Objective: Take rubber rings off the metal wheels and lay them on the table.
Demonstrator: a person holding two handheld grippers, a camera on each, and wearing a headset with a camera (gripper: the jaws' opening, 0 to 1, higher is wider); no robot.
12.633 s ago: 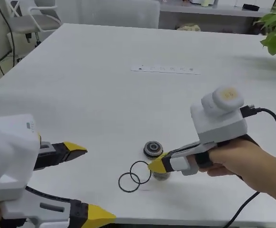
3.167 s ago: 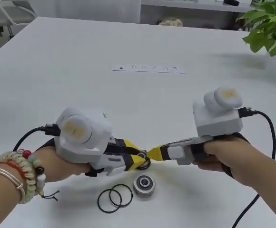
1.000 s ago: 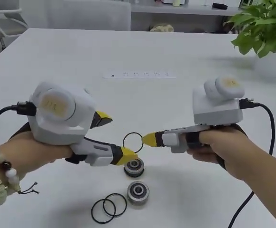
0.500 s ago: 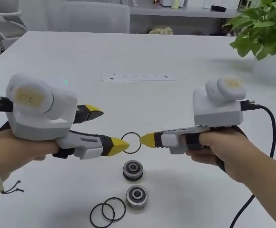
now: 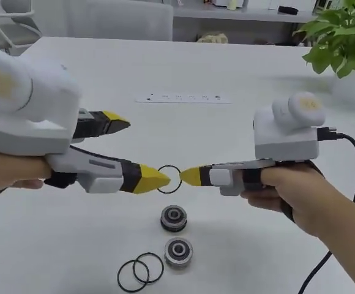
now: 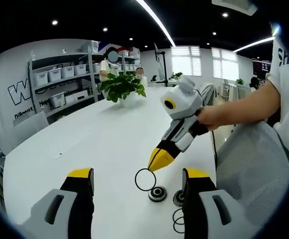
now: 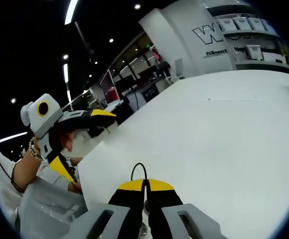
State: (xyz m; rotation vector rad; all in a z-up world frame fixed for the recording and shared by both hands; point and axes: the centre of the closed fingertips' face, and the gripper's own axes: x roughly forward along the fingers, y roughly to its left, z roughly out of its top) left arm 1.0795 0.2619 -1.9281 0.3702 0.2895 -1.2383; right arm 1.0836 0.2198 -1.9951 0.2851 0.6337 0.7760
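Now, entry by view.

Head view. Right gripper (image 5: 182,177): jaws pressed together, pinching a ring (image 5: 168,192) by its edge, held in the air just off the tips. Left gripper (image 5: 141,152): jaws spread, nothing between them, the lower tip just beside the ring's far side. Change noted: a few seconds earlier a wheel was clamped in the left jaws with the right tips working at it; that wheel (image 5: 174,218) is now set down below both tips, beside a second wheel (image 5: 178,250). The ring is therefore judged to be fully freed, with only the laying-down left. Two earlier rings (image 5: 141,271) are found overlapped on the table (image 5: 239,73), beyond the second wheel.

Left gripper view. Own jaws (image 6: 138,175) spread, yellow-tipped, wedge-shaped. Ring (image 6: 136,180) seen between them but further out, hung from the right gripper (image 6: 154,164). Wheels (image 6: 158,193) past the ring, towards the right-hand jaw.

Right gripper view. Own jaws shut; ring (image 7: 134,169) rising from the tips as a thin arc. Left gripper (image 7: 82,142) off to the left.

Materials. Rings: thin black rubber, round, limp-looking. Wheels: short metal discs, dark-banded, with bright hubs. Table: smooth, matt white.
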